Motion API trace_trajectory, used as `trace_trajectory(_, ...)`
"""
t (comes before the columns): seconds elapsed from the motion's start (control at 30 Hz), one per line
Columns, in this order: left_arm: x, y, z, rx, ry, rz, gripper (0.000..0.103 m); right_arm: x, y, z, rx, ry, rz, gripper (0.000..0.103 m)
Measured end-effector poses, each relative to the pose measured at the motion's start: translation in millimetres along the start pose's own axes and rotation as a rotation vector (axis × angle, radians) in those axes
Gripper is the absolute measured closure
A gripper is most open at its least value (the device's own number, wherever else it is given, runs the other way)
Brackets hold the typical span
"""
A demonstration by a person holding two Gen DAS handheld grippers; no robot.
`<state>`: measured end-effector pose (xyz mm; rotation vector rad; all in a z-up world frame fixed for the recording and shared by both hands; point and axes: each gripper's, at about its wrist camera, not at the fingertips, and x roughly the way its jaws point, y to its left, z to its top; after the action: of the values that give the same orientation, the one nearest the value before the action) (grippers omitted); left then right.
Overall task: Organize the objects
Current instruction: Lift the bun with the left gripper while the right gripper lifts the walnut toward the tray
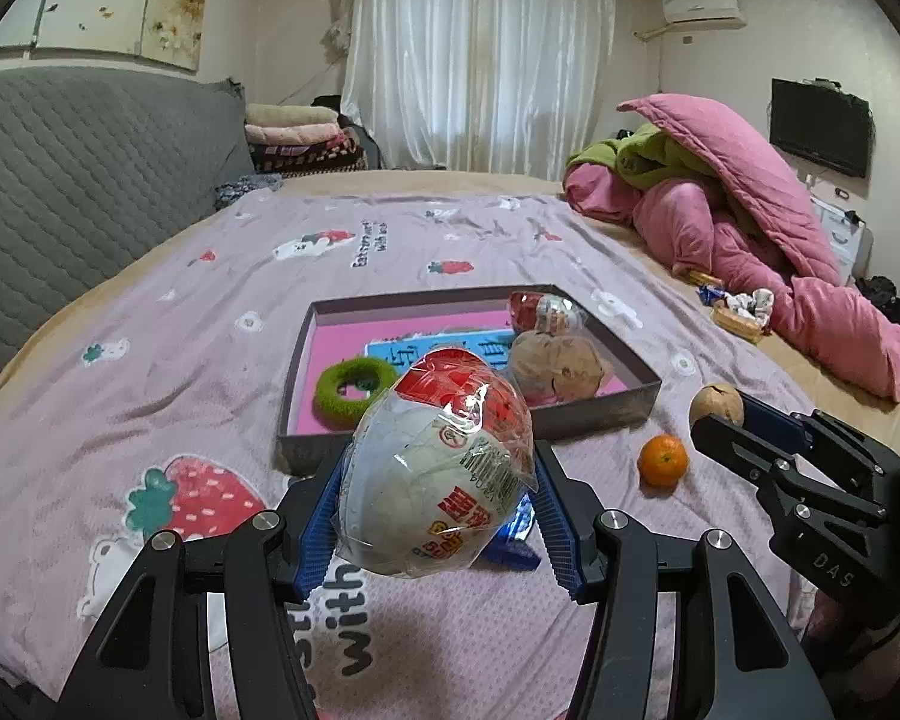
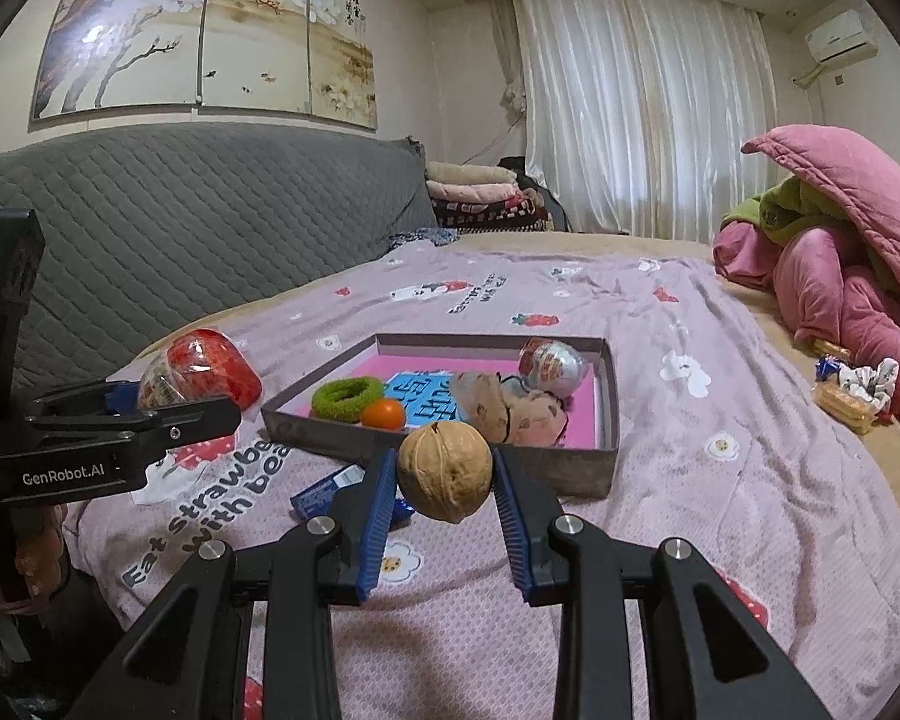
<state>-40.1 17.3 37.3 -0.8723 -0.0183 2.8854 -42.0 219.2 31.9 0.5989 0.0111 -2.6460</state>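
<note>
Above the bedspread [image 1: 150, 360], left tool [image 1: 438, 492] clamped on wrapped egg [image 1: 438, 468], right tool [image 2: 444, 492] pinching walnut [image 2: 444, 471]

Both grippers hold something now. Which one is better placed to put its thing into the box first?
Probably the right gripper: its walnut sits just before the box wall. The left gripper holds the wrapped egg a little further back.

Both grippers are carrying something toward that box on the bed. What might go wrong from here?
The wrapped egg toy sits in slippery plastic between the left gripper pads, so it might slide out. The walnut is round and hard, pinched at its sides by the right gripper; it may pop free. The box is already crowded on its right side.
</note>
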Motion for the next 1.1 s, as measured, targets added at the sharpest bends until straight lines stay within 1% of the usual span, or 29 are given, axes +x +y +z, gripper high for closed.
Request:
trace_trajectory(0.23, 3.7, -2.6, 11.8, -0.003, -0.018, -0.005, 0.044, 0.5, -2.4, 13.8, -0.017, -0.026, -0.018, 0.07)
trace_trajectory(0.5, 11.5, 3.9, 25.0, -0.024, -0.035, -0.008, 0.044, 6.2, -13.7, 24.2, -0.012, -0.04, -0.029, 0.069)
trace_trajectory(0.87, 27.3, -9.6, 35.5, -0.014, -0.034, -0.036, 0.044, 18.3, -24.1, 37.7, -0.03, -0.05, -0.058, 0.07)
trace_trajectory(1.0, 32.5, -12.8, 40.5, -0.013, -0.038, -0.039, 0.044, 23.3, -26.9, 41.8, -0.034, -0.061, -0.06, 0.07)
trace_trajectory(1.1, 34.3, -16.9, 44.2, 0.002, -0.048, -0.026, 0.044, 26.2, -30.0, 45.3, -0.034, -0.07, -0.062, 0.07)
